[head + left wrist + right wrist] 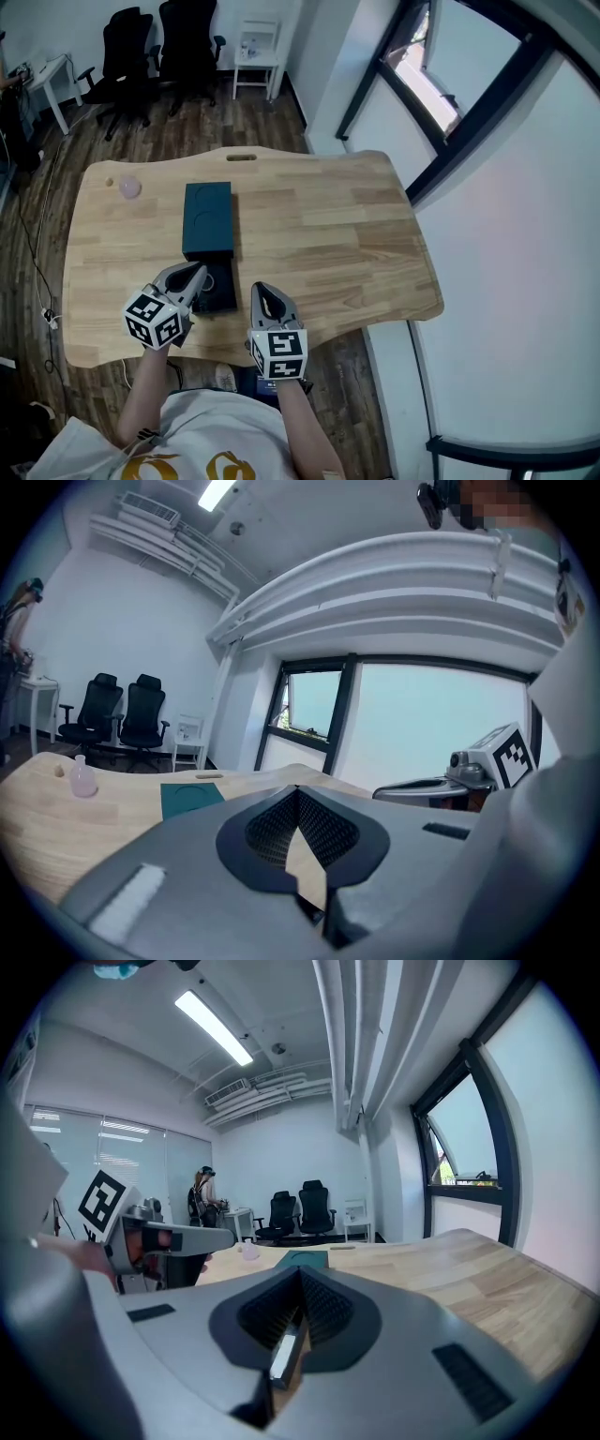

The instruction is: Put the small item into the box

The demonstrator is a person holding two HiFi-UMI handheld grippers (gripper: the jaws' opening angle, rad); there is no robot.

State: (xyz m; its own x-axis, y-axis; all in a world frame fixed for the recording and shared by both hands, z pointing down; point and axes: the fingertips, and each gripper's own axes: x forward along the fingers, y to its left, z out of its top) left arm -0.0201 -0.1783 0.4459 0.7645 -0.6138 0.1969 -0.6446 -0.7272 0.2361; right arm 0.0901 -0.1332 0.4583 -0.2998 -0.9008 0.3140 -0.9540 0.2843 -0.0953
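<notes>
A dark teal box lid (206,218) lies flat mid-table, with a black box base (218,286) just in front of it. My left gripper (190,277) hovers at the base's left edge, jaws closed together with only wood showing in the slit (298,797). My right gripper (270,302) sits to the right of the base, near the table's front edge. Its jaws (299,1279) are shut on a thin pale small item (283,1355). A small pink bottle (128,188) stands at the far left of the table.
The wooden table (356,234) has a curved front edge close to the person. Two black office chairs (141,47) and a white side table (258,56) stand beyond it. A window wall (441,103) runs along the right. A person (202,1199) stands far off.
</notes>
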